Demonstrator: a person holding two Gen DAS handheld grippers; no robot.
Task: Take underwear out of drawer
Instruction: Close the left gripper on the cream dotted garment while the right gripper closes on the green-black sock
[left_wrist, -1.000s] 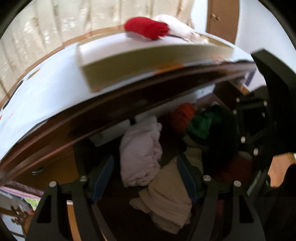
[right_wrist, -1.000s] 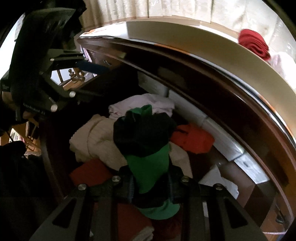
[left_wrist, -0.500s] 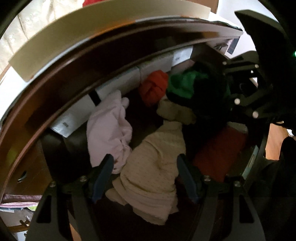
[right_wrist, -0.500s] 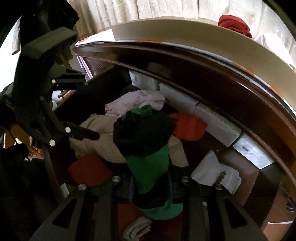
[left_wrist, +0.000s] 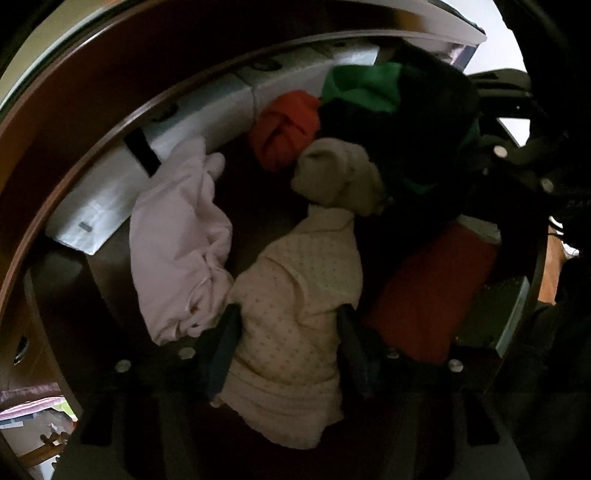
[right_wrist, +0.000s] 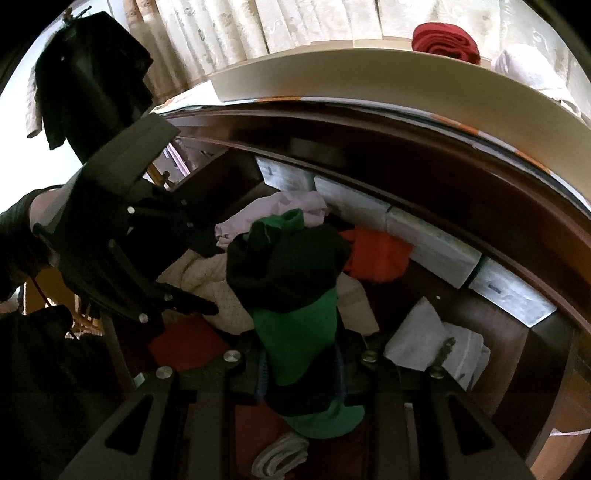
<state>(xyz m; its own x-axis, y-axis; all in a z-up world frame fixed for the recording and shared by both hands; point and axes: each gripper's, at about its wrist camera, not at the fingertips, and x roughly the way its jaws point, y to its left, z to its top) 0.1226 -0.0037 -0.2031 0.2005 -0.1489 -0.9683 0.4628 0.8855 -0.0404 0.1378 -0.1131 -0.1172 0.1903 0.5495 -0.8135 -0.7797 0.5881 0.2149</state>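
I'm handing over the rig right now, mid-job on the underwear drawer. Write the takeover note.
Right hand-held gripper: shut on the green-and-black garment, held above the drawer, not yet set down.
Left hand-held gripper: down in the drawer, jaws have just been closing around the cream dotted garment; pads at its sides, grip not confirmed.
In the drawer: pink garment, orange piece, red piece, white folded cloth.
Done: a red item and a pale one lie on the dresser top.
Left: finish the left grasp, lift both out, then clear the rest.
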